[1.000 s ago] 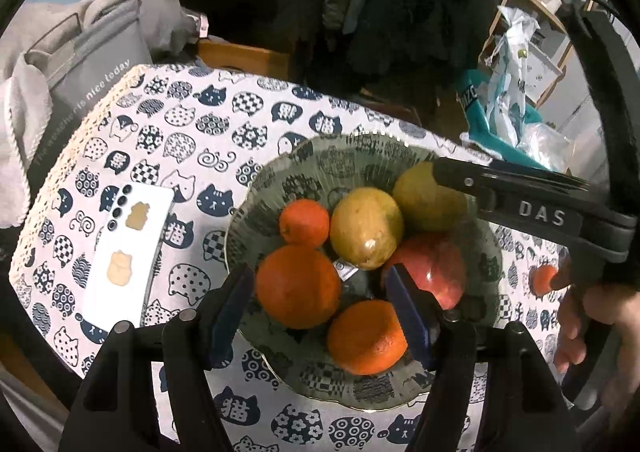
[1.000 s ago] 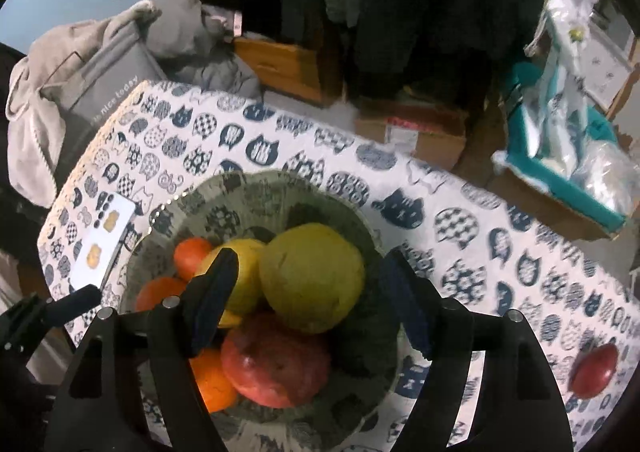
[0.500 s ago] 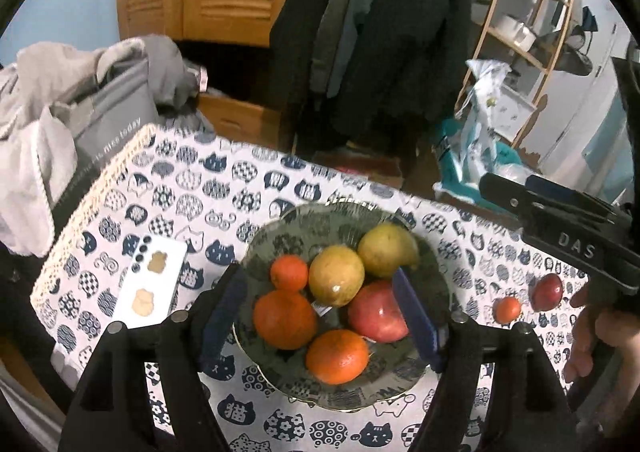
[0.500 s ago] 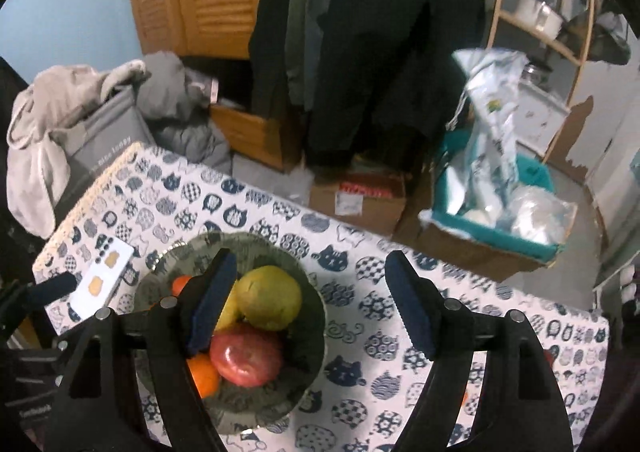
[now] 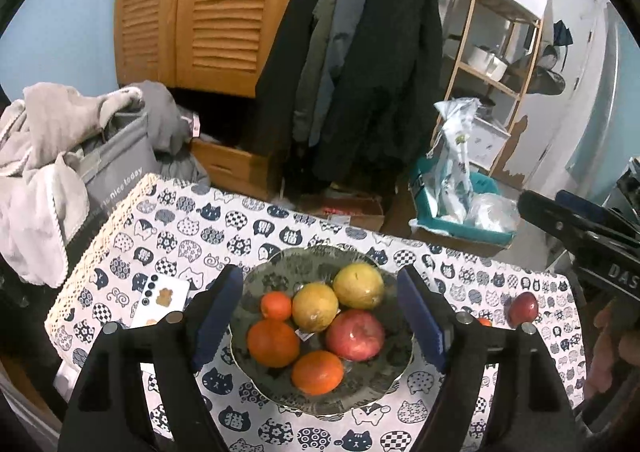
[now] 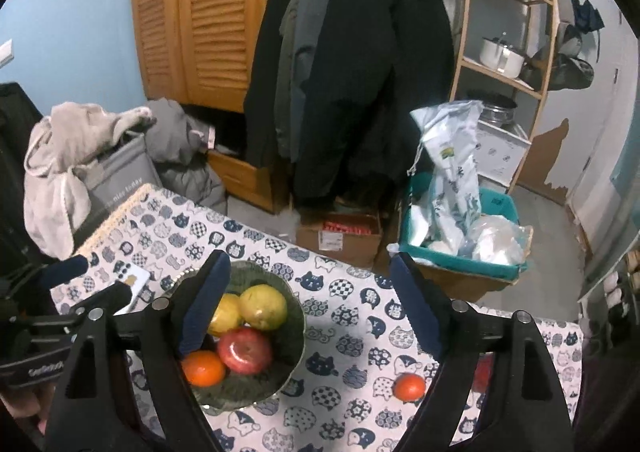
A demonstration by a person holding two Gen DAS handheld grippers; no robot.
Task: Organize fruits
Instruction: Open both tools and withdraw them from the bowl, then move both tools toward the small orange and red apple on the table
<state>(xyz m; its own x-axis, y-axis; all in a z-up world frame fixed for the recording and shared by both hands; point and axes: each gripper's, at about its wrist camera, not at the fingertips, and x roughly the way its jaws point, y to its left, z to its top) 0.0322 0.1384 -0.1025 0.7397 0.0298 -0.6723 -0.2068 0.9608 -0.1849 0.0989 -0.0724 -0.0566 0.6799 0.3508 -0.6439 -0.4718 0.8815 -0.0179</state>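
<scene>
A green patterned bowl (image 5: 276,272) sits on the cat-print tablecloth (image 5: 224,224). It holds three oranges (image 5: 273,342), two yellow-green fruits (image 5: 359,285) and a red apple (image 5: 353,335). My left gripper (image 5: 320,322) is open and empty, raised above the bowl. My right gripper (image 6: 308,306) is open and empty, high above the table to the right of the bowl (image 6: 294,336). A small orange (image 6: 409,386) lies loose on the cloth to the right, and a red fruit (image 5: 523,308) lies near the right edge.
A white phone (image 5: 160,302) lies left of the bowl. A grey bag with clothes (image 5: 108,168) stands past the table's left edge. Coats (image 5: 360,72), a cardboard box (image 6: 340,238), a teal basket (image 6: 460,252) and a wooden shelf (image 5: 500,32) stand behind.
Both grippers have risen and pulled back from the bowl, so the fruit looks smaller. The right gripper now sees the loose orange on the cloth. Both stayed open.
</scene>
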